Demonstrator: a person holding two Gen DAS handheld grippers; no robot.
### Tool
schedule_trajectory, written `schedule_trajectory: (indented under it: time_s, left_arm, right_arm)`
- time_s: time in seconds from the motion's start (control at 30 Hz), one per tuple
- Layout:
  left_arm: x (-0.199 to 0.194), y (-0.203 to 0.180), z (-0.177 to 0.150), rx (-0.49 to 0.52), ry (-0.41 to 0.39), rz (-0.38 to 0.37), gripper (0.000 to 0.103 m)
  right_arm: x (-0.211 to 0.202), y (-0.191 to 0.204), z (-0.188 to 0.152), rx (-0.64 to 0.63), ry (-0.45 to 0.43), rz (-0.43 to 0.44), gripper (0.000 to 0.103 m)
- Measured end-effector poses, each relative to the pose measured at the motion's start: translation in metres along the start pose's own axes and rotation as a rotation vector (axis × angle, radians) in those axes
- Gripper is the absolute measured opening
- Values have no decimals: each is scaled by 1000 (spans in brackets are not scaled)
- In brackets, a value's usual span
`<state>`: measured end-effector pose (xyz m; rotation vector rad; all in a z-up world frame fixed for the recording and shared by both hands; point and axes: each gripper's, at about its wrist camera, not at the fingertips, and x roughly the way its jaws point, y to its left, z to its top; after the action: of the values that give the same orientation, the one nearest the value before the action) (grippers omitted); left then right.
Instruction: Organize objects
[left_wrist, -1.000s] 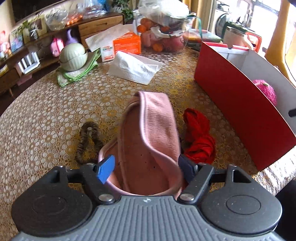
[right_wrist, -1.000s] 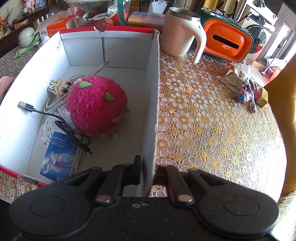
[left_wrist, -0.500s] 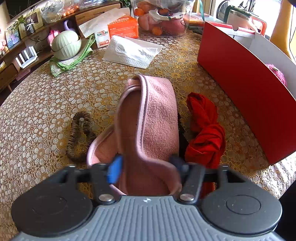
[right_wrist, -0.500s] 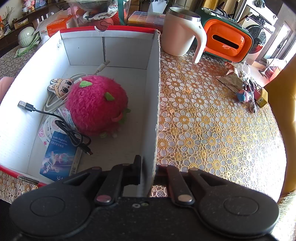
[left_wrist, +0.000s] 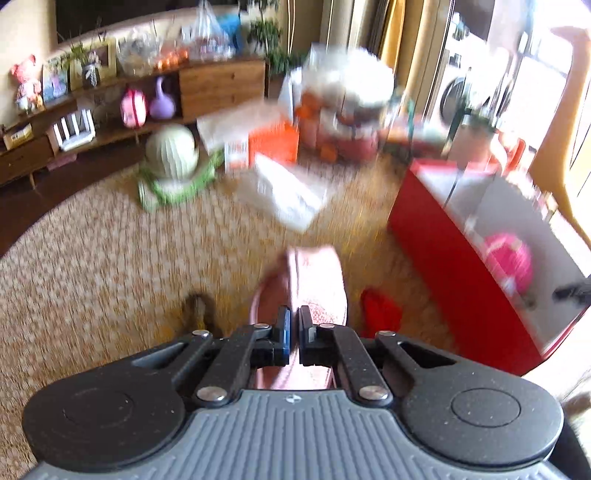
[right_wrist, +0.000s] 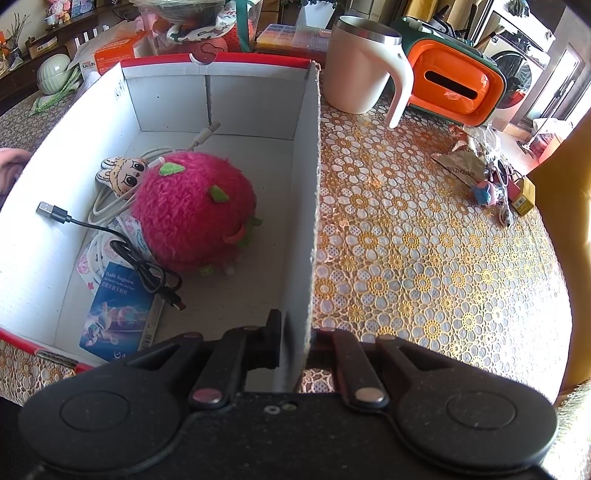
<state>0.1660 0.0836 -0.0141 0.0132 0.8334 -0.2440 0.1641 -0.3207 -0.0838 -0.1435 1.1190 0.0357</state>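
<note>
Since a second ago, left gripper (left_wrist: 293, 334) has clamped on pink headband (left_wrist: 317, 284) and lifted it (view blurred). Box (left_wrist: 454, 269) lies to its right; right gripper (right_wrist: 291, 339) pinches box's near-right wall.

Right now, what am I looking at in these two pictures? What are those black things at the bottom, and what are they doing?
No robot here: a person holds a two-finger gripper in each hand, and a wide-angle camera on each looks forward along its fingers. The black shapes are those tools.

The blurry picture is from the left gripper. It is closed on a pink headband. A red cloth and a brown hair tie lie on the patterned table.

The sharp picture is from the right gripper, clamped on the side wall of a red box. Inside lie a pink plush ball, a black cable and a blue booklet. Beside the box stands a white mug.
</note>
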Motion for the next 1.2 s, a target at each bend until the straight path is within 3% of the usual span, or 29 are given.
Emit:
schedule_trajectory:
  time_s: [0.2, 0.43, 0.67, 0.97, 1.1, 1.2]
  left_arm:
    - [-41, -10, 40, -3, -108, -33, 3]
    - [-84, -45, 94, 83, -216, -57, 3]
    - [-111, -97, 147, 181, -298, -139, 3]
    - [-89, -182, 176, 277, -300, -266, 3]
    - [-66, -211, 171, 294, -249, -327, 3]
    - [-41, -233, 157, 348, -205, -309, 3]
  right_arm:
    - [0, 0, 1, -5, -2, 0, 9]
    - [1, 1, 2, -14, -5, -8, 7]
    - [2, -2, 2, -7, -6, 8, 5]
    - [1, -3, 3, -1, -5, 15, 5]
    - [1, -4, 2, 0, -6, 21, 5]
    - [1, -4, 2, -1, -6, 23, 5]
